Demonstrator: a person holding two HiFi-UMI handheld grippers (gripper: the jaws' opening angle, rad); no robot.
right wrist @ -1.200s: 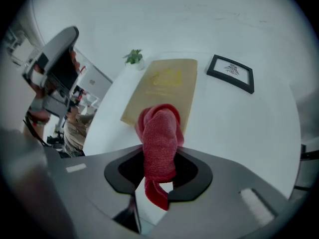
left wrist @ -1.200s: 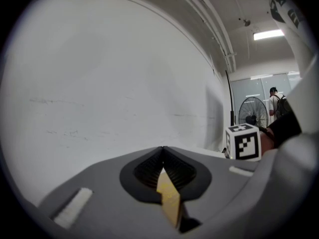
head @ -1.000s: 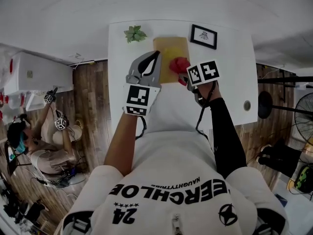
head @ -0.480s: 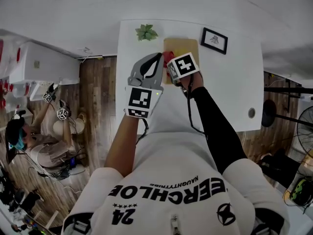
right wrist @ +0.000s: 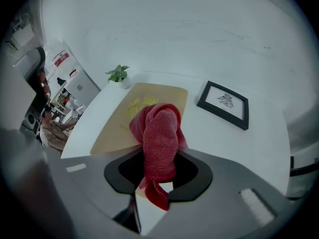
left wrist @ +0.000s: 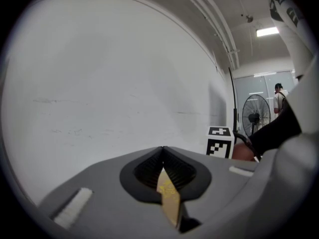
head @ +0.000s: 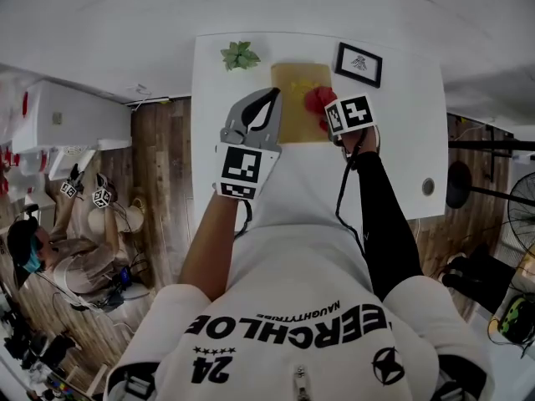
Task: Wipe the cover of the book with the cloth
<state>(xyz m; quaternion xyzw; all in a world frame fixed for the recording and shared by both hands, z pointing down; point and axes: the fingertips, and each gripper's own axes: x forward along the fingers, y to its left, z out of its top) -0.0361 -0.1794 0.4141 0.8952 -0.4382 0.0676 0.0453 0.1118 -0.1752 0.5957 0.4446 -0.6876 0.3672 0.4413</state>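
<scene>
A tan book [head: 299,98] with a yellow mark on its cover lies at the far side of the white table [head: 401,140]. My left gripper [head: 266,107] is shut on the book's left edge, and the thin cover edge [left wrist: 168,199] shows between its jaws. My right gripper [head: 328,117] is shut on a red cloth [head: 319,101], which rests on the right part of the cover. In the right gripper view the red cloth [right wrist: 158,138] bulges out over the book [right wrist: 124,126].
A small potted plant [head: 239,55] stands at the table's far left corner. A black-framed picture [head: 359,63] lies right of the book. A round grommet [head: 427,186] sits near the table's right edge. Another person [head: 50,249] with grippers crouches on the wooden floor, left.
My right gripper swept the red cloth left across the cover, then back to the right side. The left gripper has kept its hold on the book's left edge.
</scene>
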